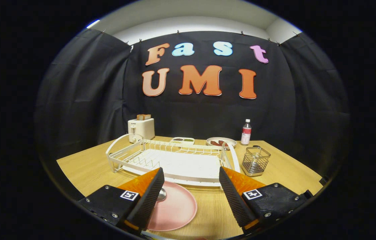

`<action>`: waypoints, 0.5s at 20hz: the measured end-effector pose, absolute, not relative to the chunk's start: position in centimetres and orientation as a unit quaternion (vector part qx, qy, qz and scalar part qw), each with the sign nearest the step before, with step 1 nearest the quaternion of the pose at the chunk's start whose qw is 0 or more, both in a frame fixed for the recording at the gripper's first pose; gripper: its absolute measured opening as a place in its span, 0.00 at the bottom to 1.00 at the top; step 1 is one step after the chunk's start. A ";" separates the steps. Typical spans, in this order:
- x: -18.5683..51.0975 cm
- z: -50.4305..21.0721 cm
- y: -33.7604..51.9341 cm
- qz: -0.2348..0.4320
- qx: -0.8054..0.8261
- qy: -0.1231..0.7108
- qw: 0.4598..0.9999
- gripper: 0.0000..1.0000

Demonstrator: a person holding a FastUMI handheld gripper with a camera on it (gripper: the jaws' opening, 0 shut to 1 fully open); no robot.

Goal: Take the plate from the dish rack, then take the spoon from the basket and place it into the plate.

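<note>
A pink plate (176, 208) lies flat on the wooden table, just in front of the white dish rack (174, 160) and mostly between my fingers, nearer the left one. A metal spoon's bowl (161, 194) rests on the plate, partly hidden behind my left finger (149, 196). My gripper (191, 196) hangs above the plate, open wide, with nothing held. The rack's wire slots hold no dishes. A square wire basket (255, 161) stands to the right of the rack, beyond my right finger (233, 196).
At the table's back stand a white toaster (141, 129) with bread in it, a small divided dish (182, 140), a plate with food (221, 142) and a bottle (246, 132). Bare wood lies right of the pink plate.
</note>
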State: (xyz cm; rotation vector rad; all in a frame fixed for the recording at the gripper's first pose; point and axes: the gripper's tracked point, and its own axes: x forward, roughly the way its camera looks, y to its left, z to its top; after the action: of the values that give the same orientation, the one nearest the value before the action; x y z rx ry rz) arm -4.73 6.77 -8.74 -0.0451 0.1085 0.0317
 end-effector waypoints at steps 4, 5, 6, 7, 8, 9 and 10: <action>-4.5 -7.2 2.1 -0.022 -0.009 0.052 0.998 0.98; -4.5 -6.9 1.0 -0.029 -0.009 0.050 0.998 0.98; -4.5 -6.6 0.2 -0.032 -0.009 0.050 0.998 0.98; -4.5 -6.4 -0.6 -0.034 -0.007 0.049 0.998 0.98; -4.5 -6.2 -1.5 -0.037 -0.006 0.048 0.998 0.98; -4.5 -6.1 -2.6 -0.043 -0.004 0.049 0.998 0.98; -4.5 -6.1 -3.7 -0.050 -0.001 0.050 0.997 0.98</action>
State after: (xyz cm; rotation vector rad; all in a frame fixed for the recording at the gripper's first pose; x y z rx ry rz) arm -4.48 -3.65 -6.09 -0.0028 0.1003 -0.1009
